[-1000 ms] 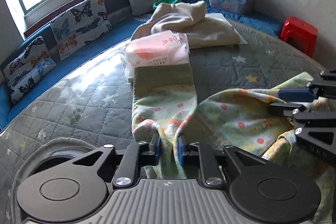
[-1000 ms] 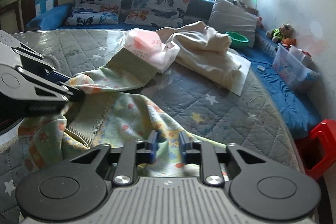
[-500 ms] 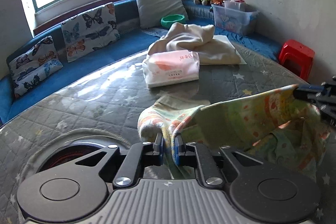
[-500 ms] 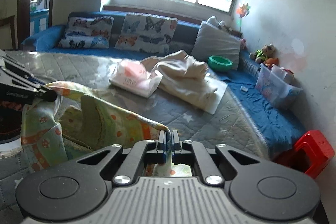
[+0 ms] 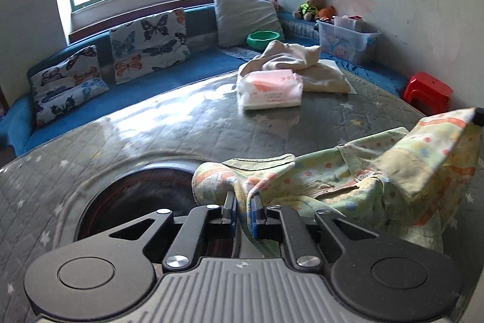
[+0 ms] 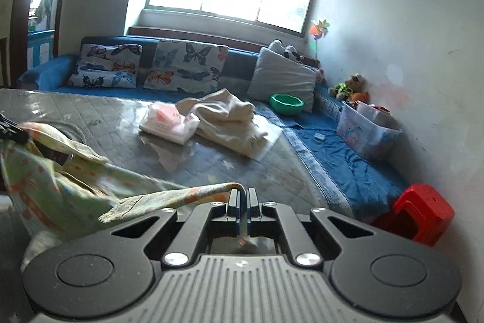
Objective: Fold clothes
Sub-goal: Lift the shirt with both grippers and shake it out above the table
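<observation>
Left gripper (image 5: 242,212) and right gripper (image 6: 243,202) each pinch an edge of the printed garment (image 5: 378,186), which hangs between them above the table (image 5: 181,135), seemingly spread for a fold.

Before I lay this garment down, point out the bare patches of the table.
Bare quilted cover lies between the tissue pack and the round opening, and right of the pack, around the printed stars. Crowded: the far edge, where the cream cloth pile touches the pack, and the near right, under the floral garment.
</observation>
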